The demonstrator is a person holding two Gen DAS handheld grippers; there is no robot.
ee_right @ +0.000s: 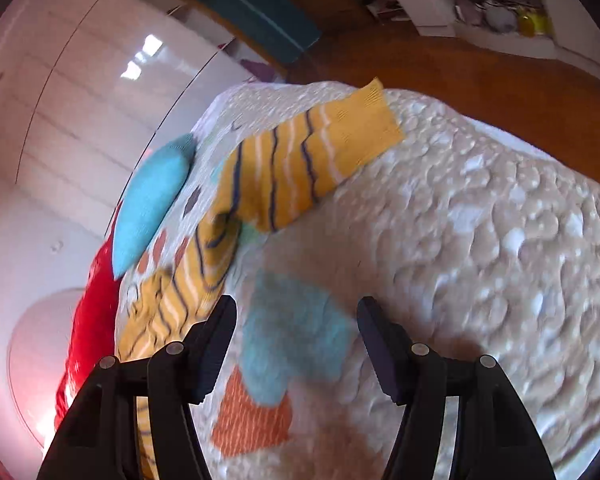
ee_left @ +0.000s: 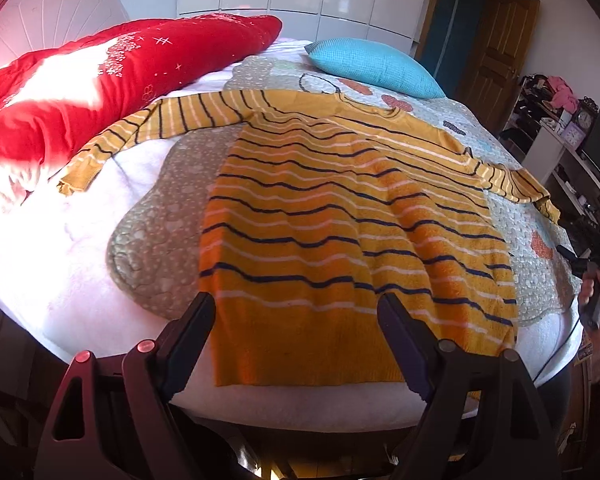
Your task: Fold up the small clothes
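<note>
A yellow sweater with navy and white stripes lies flat on the bed, hem towards me, both sleeves spread out. My left gripper is open and empty, hovering over the hem. In the right wrist view the sweater's right sleeve lies on the quilt, cuff pointing away. My right gripper is open and empty, above the quilt just short of that sleeve. The right gripper also shows at the right edge of the left wrist view, held in a hand.
A red duvet lies at the bed's left and a blue pillow at the far end. The quilt covers a white sheet. A wooden floor and shelves are to the right.
</note>
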